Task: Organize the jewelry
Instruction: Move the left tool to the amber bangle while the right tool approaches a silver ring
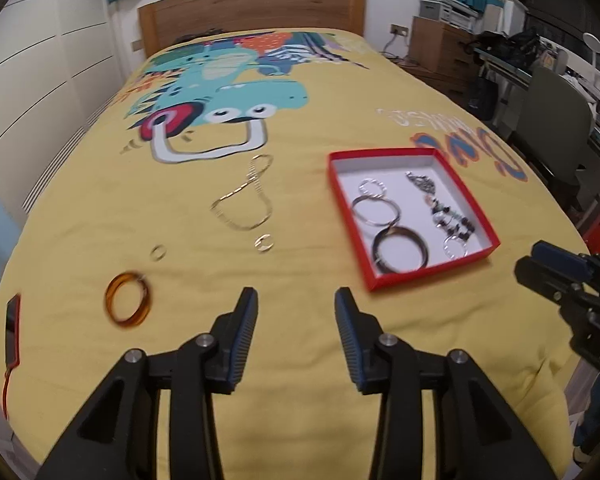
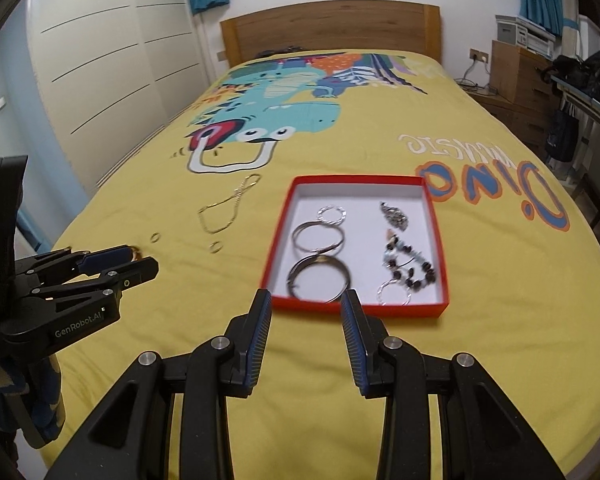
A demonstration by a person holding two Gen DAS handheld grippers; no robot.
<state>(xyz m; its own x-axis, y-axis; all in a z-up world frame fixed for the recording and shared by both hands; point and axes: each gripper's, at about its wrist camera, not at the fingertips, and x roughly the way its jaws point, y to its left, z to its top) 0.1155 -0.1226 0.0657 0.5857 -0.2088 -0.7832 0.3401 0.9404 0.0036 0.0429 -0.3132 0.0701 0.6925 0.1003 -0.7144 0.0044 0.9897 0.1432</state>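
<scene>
Your left gripper (image 1: 296,300) hovers above the yellow dinosaur bedspread (image 1: 300,360) with its jaws released and wide apart, and nothing is between them. Ahead of it and to its left lies the amber bangle (image 1: 127,299), flat on the bedspread, near the left finger but not touching it. A small ring (image 1: 158,252) lies just beyond the bangle, and a second small ring (image 1: 263,242) lies farther to the right, almost straight ahead of the jaws. Behind this one the gold chain (image 1: 244,200) is spread in a loose loop.

Your right gripper (image 2: 306,300) also has its jaws released and holds nothing. The near edge of the red box (image 2: 356,306) is just in front of its fingertips, and the box lies flat on the bed. Inside it you have three hoops in a row: a dark hoop (image 2: 320,280) nearest to the jaws, a silver hoop (image 2: 318,236) touching it, and a smaller twisted hoop (image 2: 332,214) at the far end. On the right side of the box lies a beaded piece (image 2: 410,270) with a silver pendant (image 2: 394,214) beyond it.

At the left edge of the left wrist view a red-edged phone (image 1: 12,326) lies on the bedspread.
</scene>
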